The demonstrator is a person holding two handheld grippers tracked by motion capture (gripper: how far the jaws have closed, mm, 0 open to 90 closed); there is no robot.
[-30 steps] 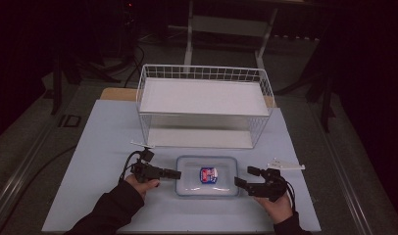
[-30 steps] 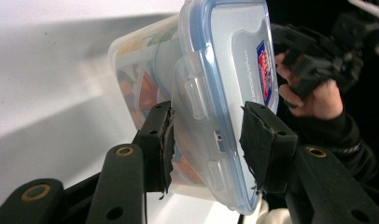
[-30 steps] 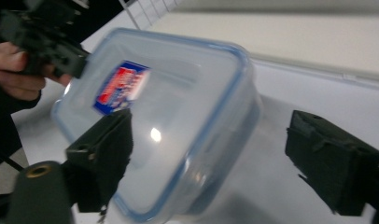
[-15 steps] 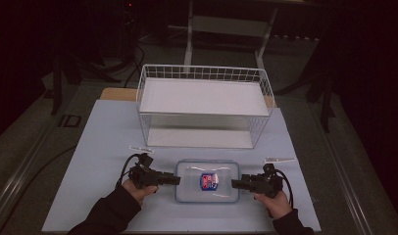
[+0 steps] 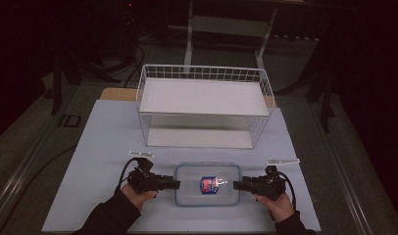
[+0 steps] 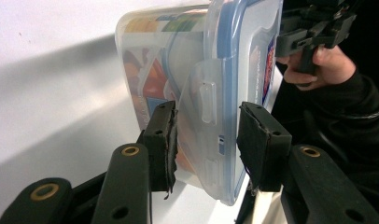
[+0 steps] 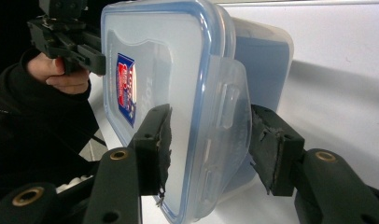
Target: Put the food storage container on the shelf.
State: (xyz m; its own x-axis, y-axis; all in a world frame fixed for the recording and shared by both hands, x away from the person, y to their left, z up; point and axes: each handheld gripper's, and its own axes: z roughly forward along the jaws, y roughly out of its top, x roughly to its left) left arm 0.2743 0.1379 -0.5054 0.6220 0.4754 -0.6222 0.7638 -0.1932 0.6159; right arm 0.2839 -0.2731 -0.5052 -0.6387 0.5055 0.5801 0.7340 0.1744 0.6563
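A clear plastic container (image 5: 207,185) with a blue-rimmed lid and a red-and-blue label lies near the table's front edge. My left gripper (image 5: 176,185) is at its left end. In the left gripper view the left gripper (image 6: 206,140) is shut on the container (image 6: 178,56), one pad on the base and one on the lid, astride a latch flap. My right gripper (image 5: 236,185) is at the right end. Its jaws have just been closing, and in the right gripper view the right gripper (image 7: 208,140) has its pads against the container's (image 7: 178,56) lid and latch.
A white wire basket (image 5: 202,68) with a white floor stands behind the container, mid-table. Two small white strips (image 5: 140,154) (image 5: 283,160) lie on the pale table cover (image 5: 104,142), one behind each hand. Dark floor and stand legs surround the table.
The right gripper's jaws have narrowed from wide open onto the container's right end. The left hand and the container have shifted slightly toward the front edge.
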